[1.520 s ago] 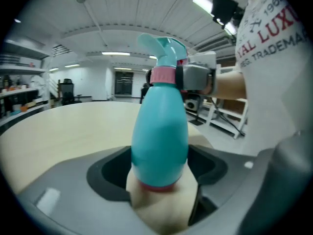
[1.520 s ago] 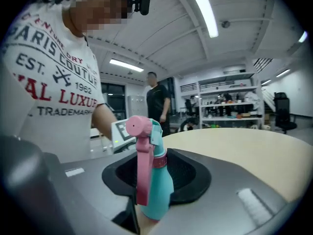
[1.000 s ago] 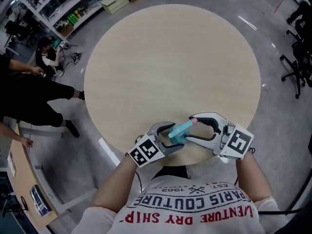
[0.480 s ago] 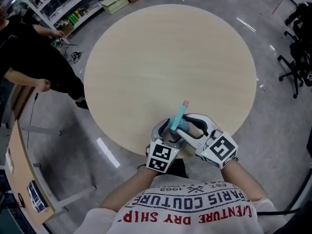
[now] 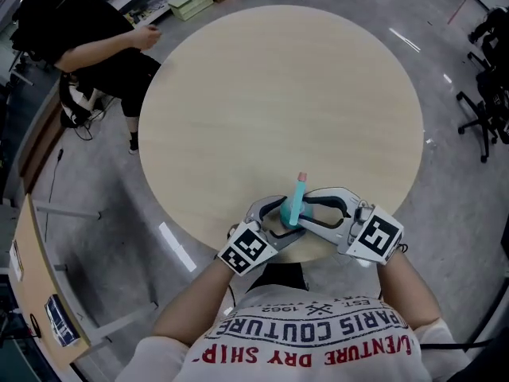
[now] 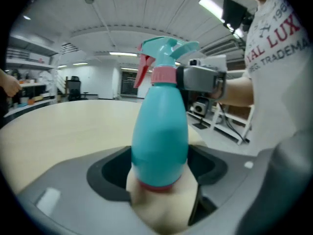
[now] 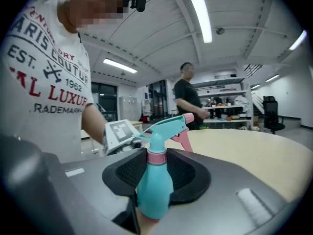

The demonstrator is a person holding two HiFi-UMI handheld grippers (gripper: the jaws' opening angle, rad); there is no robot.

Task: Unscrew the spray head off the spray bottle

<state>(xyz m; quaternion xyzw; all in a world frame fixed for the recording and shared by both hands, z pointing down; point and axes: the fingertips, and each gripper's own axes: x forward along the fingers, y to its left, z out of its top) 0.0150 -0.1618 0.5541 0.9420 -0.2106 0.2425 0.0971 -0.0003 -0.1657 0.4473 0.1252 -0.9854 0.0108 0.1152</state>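
Pinching the lower body of a teal plastic spray bottle (image 6: 161,131), the left claw (image 5: 282,220) holds it head-up over the near edge of the round pale wooden tabletop (image 5: 278,94). The right claw (image 5: 308,210), its jaws just closing, clamps the pink collar (image 7: 157,156) beneath the teal spray head (image 7: 164,126) and pink trigger (image 7: 183,140).

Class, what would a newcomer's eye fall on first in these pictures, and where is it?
A teal spray bottle at the round table's near edge. The left gripper clamps its body; the right gripper has just been closing its fingers on the pink collar.
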